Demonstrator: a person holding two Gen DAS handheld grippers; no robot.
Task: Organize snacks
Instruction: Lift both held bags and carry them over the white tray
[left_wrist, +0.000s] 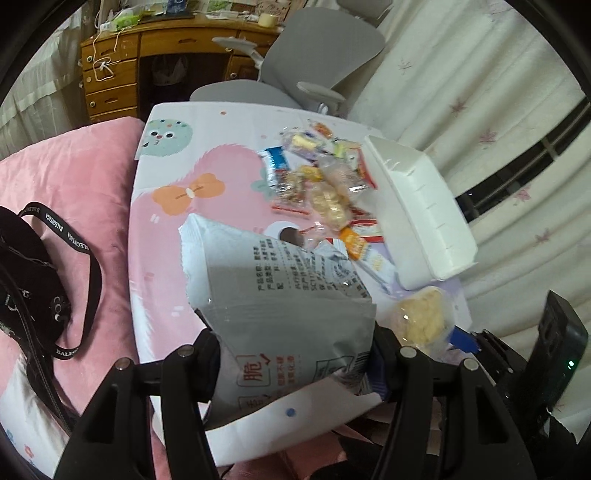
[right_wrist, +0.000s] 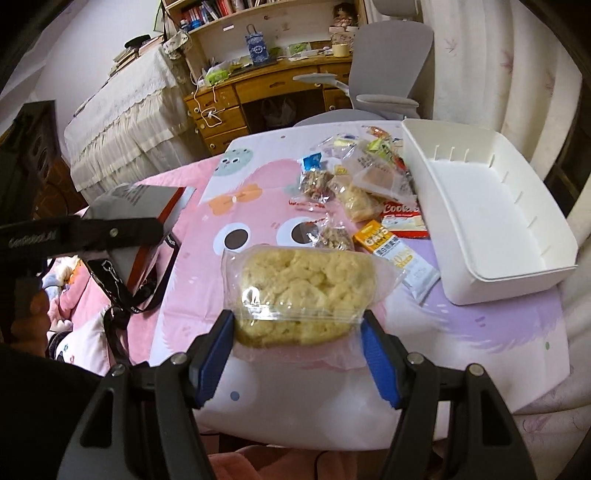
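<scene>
While clamped on the grey bag (left_wrist: 280, 295), left claw (left_wrist: 295, 354) up off the desk (left_wrist: 162, 236), pads squeezing only the bag's lower edge; could slip or swing out, grip being so shallow. Right claw (right_wrist: 297, 332) clamped on the clear-wrapped cake (right_wrist: 303, 291), slick film likely to slide. Ahead and right of both, empty white bin (right_wrist: 517, 266); snack pile (right_wrist: 354, 192) just beside it, easily knocked by a dangling bag.

"Cookie" marks a red packet (right_wrist: 400, 210); "BALENCIAGA" runs along a black strap (left_wrist: 75, 240).
</scene>
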